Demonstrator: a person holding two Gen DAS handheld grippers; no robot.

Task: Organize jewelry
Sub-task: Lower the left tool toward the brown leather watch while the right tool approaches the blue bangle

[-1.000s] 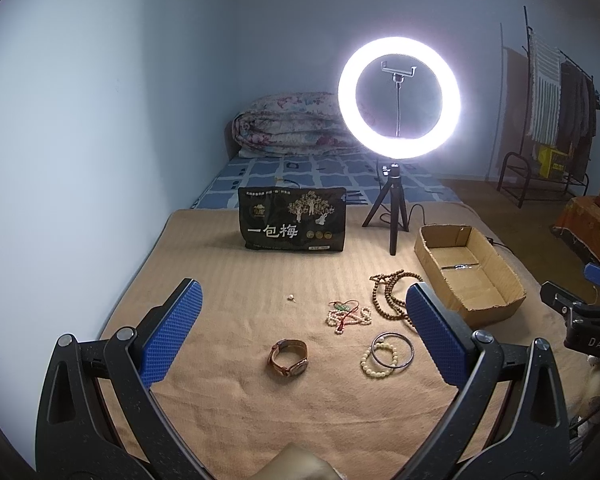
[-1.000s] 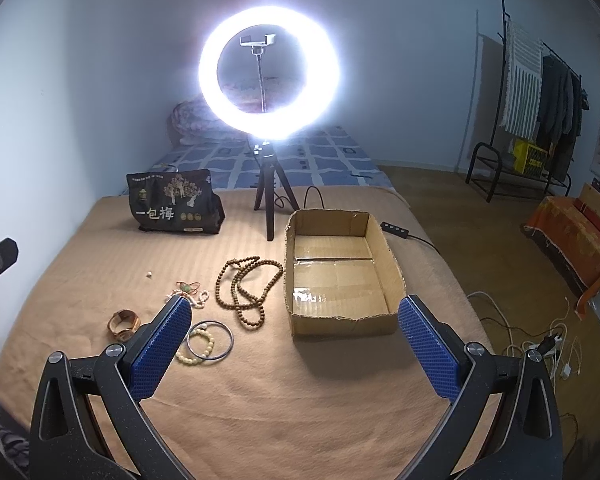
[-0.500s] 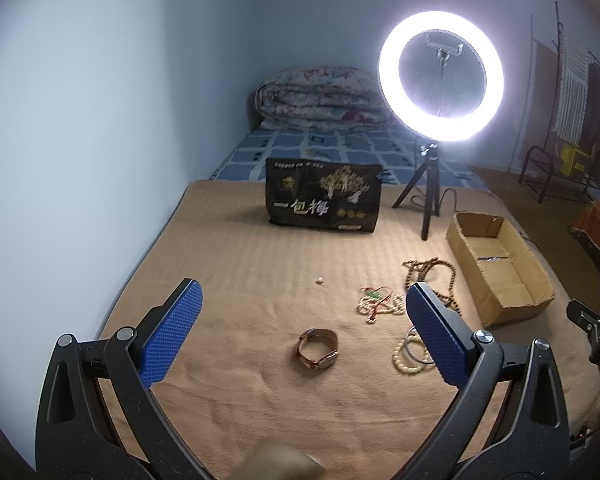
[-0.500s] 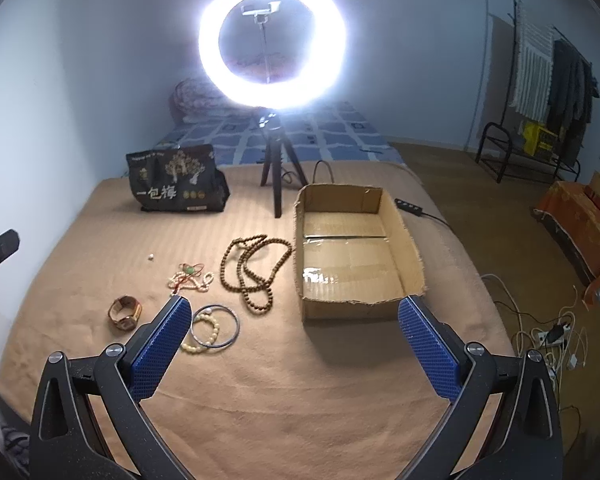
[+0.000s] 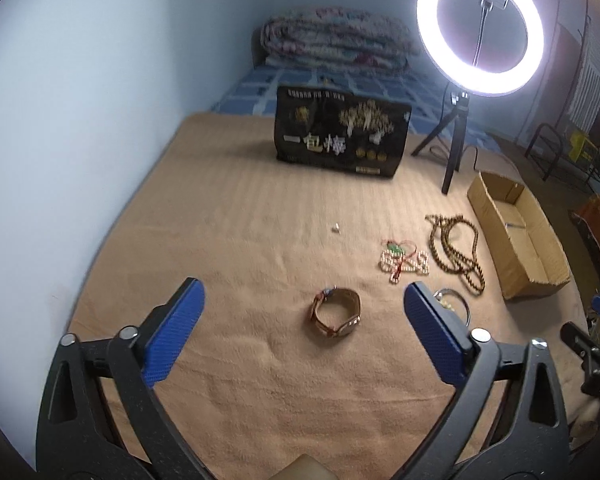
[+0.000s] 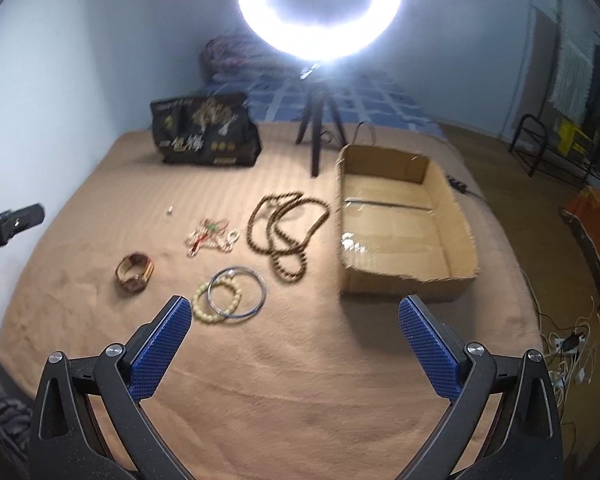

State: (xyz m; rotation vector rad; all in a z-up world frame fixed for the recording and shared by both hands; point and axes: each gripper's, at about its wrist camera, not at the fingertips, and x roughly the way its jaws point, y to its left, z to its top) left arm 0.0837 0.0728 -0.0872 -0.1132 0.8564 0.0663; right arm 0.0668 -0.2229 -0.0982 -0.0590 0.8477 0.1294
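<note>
Jewelry lies on a tan blanket (image 5: 240, 208). A brown watch (image 5: 335, 317) lies just ahead of my open, empty left gripper (image 5: 300, 316). It also shows in the right wrist view (image 6: 134, 272). A white bead strand with red cord (image 5: 402, 260) (image 6: 210, 236), a long brown bead necklace (image 5: 456, 252) (image 6: 286, 232), a silver bangle (image 6: 238, 294) and a pale bead bracelet (image 6: 214, 304) lie nearby. An open cardboard box (image 6: 404, 224) (image 5: 516, 232) stands to the right. My right gripper (image 6: 296, 332) is open and empty, near the bangle and the box.
A black printed bag (image 5: 342, 132) (image 6: 206, 130) stands at the back. A lit ring light on a tripod (image 5: 480, 28) (image 6: 320, 8) stands beside it. A small white bead (image 5: 335, 229) lies alone. A wall runs along the left; cables (image 6: 568, 344) lie on the floor at right.
Both grippers have moved forward and lower toward the blanket. The watch now sits closer, between the left fingers' line; the bangle and box loom larger in the right view.
</note>
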